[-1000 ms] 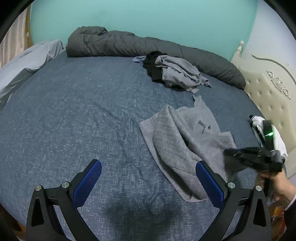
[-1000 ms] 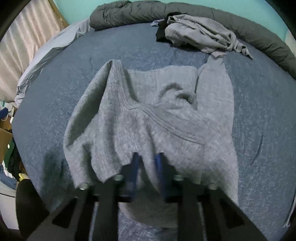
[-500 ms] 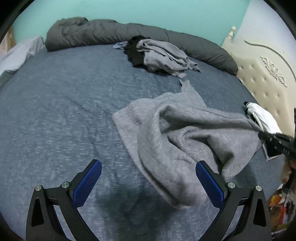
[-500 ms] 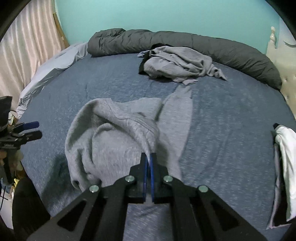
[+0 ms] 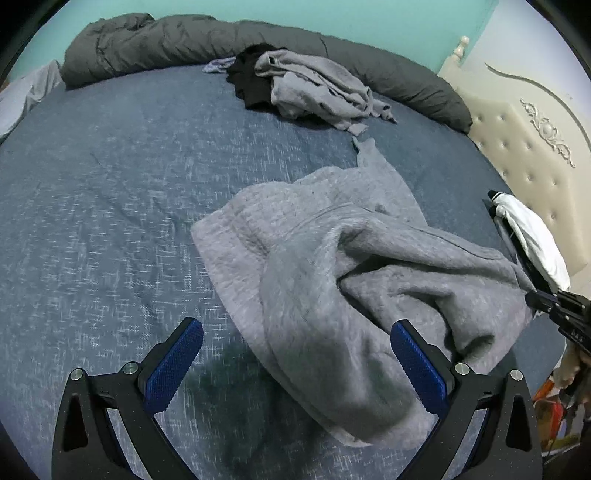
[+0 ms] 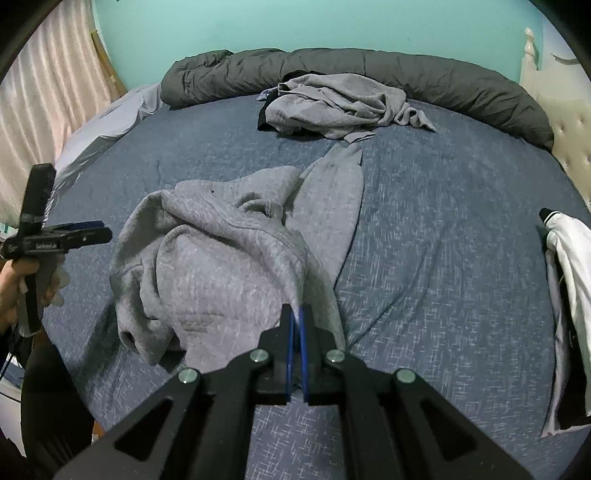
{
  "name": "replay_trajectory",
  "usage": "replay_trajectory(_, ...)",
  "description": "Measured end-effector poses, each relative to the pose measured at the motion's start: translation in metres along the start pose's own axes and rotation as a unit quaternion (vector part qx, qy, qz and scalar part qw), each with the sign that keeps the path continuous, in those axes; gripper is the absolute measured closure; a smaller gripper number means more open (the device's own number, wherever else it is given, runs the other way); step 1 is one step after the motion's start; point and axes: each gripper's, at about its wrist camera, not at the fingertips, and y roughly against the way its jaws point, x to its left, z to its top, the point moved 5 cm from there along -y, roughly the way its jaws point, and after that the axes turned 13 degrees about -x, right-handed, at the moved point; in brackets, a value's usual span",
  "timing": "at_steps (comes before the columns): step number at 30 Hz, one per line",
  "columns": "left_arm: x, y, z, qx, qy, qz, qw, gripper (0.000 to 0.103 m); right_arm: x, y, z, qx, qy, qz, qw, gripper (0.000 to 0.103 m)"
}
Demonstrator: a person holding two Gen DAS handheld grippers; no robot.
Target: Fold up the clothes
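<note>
Pinching the edge of the grey sweatshirt (image 6: pixel 221 266) between my right gripper (image 6: pixel 296 314), I have its two blue pads pressed together with only the thin cloth between them, and the fabric rises in a taut ridge from the bed (image 6: pixel 443 240) up into that grip. The rest of the garment lies crumpled on the blue bedspread, bunched to the left of my right gripper in its own view, with one long flap stretched away toward the far side of the bed. My left gripper (image 5: pixel 295 354) hangs above the near side of the sweatshirt (image 5: pixel 332 280) with its fingers spread wide and nothing between them; the blue pad (image 5: pixel 415 365) on the right of that view sits over the cloth, the other over bare bedspread (image 5: pixel 110 184). From the left camera my right gripper (image 5: pixel 532 297) shows at the right edge, where the sweatshirt's lifted edge runs up to its tip. Farther back, a heap of other clothes (image 5: pixel 317 88), grey over black, lies just in front of a rolled dark grey duvet (image 5: pixel 184 40) along the turquoise wall (image 5: pixel 332 14). A white garment (image 6: pixel 569 280) with dark trim lies at the bed's right side, near the cream tufted headboard (image 5: pixel 532 147). In the right camera, my hand (image 6: pixel 26 280) holding the left gripper (image 6: pixel 96 234) appears at the left edge.
</note>
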Motion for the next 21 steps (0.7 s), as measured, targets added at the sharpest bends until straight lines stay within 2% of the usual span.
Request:
replay_trajectory(9,0.002,0.001,0.026,-0.025,0.022,-0.019,0.9992,0.000,-0.016,-0.001,-0.024,0.017,0.008,-0.014,1.000,0.100)
replay_trajectory(15,-0.006,-0.018,0.038,-0.010,0.012,-0.017,0.9997,0.000,-0.023,0.002,-0.041,0.029,0.017,-0.017,0.999,0.100)
replay_trajectory(21,-0.001,-0.045,0.053,0.002,0.023,-0.015,0.9996,0.000,-0.024,0.006,-0.050,0.035,0.019,-0.013,0.999,0.100)
